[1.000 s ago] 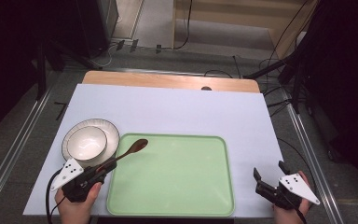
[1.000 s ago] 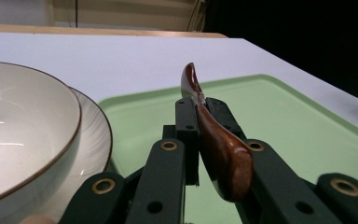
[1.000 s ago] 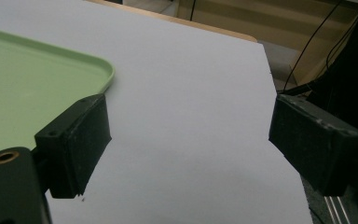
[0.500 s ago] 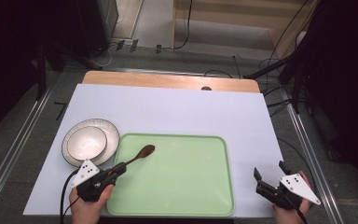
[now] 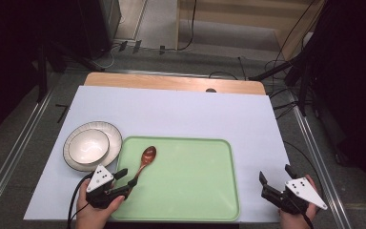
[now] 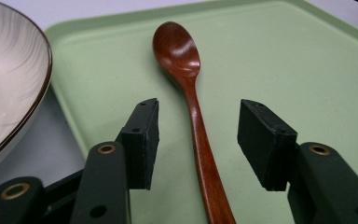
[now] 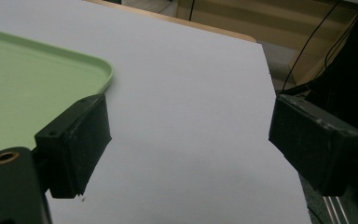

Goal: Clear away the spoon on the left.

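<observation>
Left gripper view — spoon (image 6: 193, 95) handle cropped

The left claw (image 5: 125, 178) is held in the left hand (image 5: 93, 212) at the near left of the desk, pointed forward and to the right. Its jaws are spread apart and nothing is gripped between them. The right claw (image 5: 275, 180) is held in the right hand (image 5: 296, 217) at the near right, low and pointed forward-left, its jaws set wide apart.
</observation>
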A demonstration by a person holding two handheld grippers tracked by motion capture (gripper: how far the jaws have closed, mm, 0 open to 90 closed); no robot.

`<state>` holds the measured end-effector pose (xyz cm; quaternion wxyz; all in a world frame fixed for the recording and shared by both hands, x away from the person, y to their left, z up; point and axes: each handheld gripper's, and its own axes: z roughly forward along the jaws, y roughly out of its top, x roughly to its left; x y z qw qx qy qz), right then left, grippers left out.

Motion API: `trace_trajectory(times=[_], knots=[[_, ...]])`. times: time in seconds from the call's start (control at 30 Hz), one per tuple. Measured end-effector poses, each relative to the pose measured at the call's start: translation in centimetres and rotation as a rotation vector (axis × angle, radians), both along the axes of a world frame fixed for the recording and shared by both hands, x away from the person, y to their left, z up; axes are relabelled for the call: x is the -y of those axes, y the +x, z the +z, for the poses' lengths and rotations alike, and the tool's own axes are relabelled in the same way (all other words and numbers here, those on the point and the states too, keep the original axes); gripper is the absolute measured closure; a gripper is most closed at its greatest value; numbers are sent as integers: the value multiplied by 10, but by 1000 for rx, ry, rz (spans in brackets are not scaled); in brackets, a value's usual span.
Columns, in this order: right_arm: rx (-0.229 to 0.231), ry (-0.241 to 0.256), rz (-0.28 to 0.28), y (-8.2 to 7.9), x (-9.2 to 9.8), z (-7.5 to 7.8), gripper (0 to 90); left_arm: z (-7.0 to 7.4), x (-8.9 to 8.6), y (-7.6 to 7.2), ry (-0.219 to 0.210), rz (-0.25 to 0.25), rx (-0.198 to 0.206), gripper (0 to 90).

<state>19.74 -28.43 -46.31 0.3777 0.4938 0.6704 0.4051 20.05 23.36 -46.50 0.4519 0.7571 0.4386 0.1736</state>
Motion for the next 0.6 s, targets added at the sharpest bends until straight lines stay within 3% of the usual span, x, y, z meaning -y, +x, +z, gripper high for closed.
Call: trace_trajectory(times=[0.07,0.1,0.13,0.17,0.2,0.23,0.27,0.3,0.43,0.57,0.6], knots=[[2,0,-3,0,0,0,133,3,1,1,-13,-32,1,689],[2,0,-3,0,0,0,133,5,2,1,-17,-52,0,689],[3,-3,-1,1,0,0,133,7,4,4,-22,-78,-15,794],[3,-3,-1,1,0,0,133,7,4,4,-22,-78,-15,827],[5,-6,-2,1,0,0,134,8,4,6,-34,-79,-22,827],[3,-5,-1,1,-1,0,133,10,5,8,-73,-86,-59,900],[3,-5,-1,1,-1,0,133,12,5,12,-98,-92,-96,900],[4,-6,0,1,-1,0,134,13,6,15,-102,-90,-103,900],[6,-2,2,0,-1,0,134,12,19,35,-66,-89,-141,900],[6,4,2,0,0,0,133,9,28,44,-43,-98,-170,900],[6,3,2,1,1,0,134,7,33,49,-12,-83,-183,900]])
